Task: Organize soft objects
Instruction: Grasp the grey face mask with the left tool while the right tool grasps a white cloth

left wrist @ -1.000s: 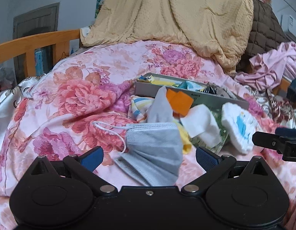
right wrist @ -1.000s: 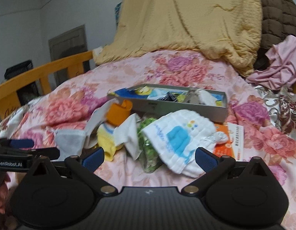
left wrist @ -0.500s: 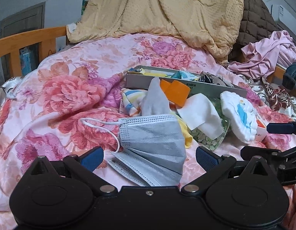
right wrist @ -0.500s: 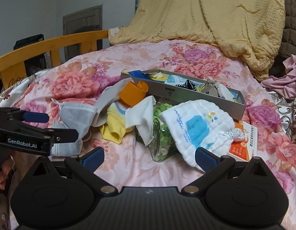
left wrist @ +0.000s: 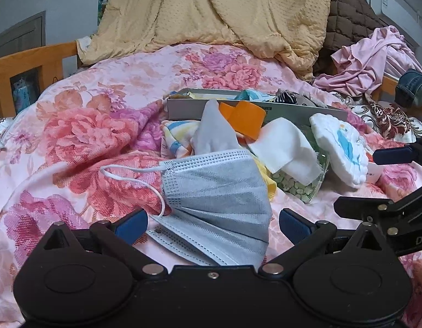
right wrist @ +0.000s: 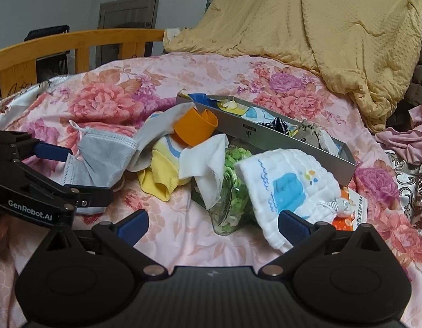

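Both grippers are spread wide, gripping nothing. The left gripper (left wrist: 212, 220) straddles a grey mask (left wrist: 216, 191); the right gripper (right wrist: 212, 222) faces a white bib (right wrist: 287, 186). Behind the pile lies a grey tray (right wrist: 265, 134) on the floral quilt (left wrist: 88, 125).

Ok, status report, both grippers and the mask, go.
Left gripper open, straddling grey face mask, not closed. Right gripper open, empty, low near white baby cloth. Mask edge under grey sock; may drag.

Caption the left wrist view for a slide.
Open left gripper poised around a grey face mask on a floral bedspread, small cloths piled beyond.
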### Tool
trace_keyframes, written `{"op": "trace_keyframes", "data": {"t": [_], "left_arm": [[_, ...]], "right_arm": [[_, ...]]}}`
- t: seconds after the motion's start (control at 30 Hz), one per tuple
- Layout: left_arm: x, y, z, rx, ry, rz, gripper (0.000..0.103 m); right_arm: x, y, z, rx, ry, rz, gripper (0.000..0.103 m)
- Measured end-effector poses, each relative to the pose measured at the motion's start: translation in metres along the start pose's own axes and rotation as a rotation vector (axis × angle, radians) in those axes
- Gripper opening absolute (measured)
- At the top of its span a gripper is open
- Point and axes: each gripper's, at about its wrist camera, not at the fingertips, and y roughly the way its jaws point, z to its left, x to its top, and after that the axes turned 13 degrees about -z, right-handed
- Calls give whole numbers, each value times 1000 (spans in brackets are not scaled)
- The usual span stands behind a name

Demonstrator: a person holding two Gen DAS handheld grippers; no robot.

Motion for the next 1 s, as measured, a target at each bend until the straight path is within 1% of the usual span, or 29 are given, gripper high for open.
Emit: {"op": "trace_keyframes", "data": {"t": [0.07,0.17,0.27,0.37,0.5,0.6,0.73,0.8,0.83,0.9,1.0], "left_arm": [[-1,3,3,-8,-17,13,102],[-1,6,6,-20,-33,22,102],[0,10,7,-24,-22,25,102],[1,14,11,-16,-12,30,102],[2,16,18,-39,-25,38,102],[1,17,18,-39,-10,43,102],[0,16,19,-38,-10,44,101],[0,16,20,-43,-19,44,95],[1,17,20,-42,-23,45,94],[1,15,20,-23,-27,31,86],[2,13,22,-7,-57,27,83]], "right_arm": [[0,1,1,4,-12,-6,103],[3,4,2,31,-42,-62,102],[8,12,2,40,-75,-101,102],[11,23,-1,53,-68,-119,102],[13,35,-3,43,-78,-150,102],[15,43,-7,41,-75,-168,98],[14,54,-12,30,-57,-141,90],[13,56,-12,25,-51,-142,87],[12,56,-12,17,-54,-151,85],[11,57,-9,10,-72,-166,82],[10,60,-4,15,-94,-185,78]]}}
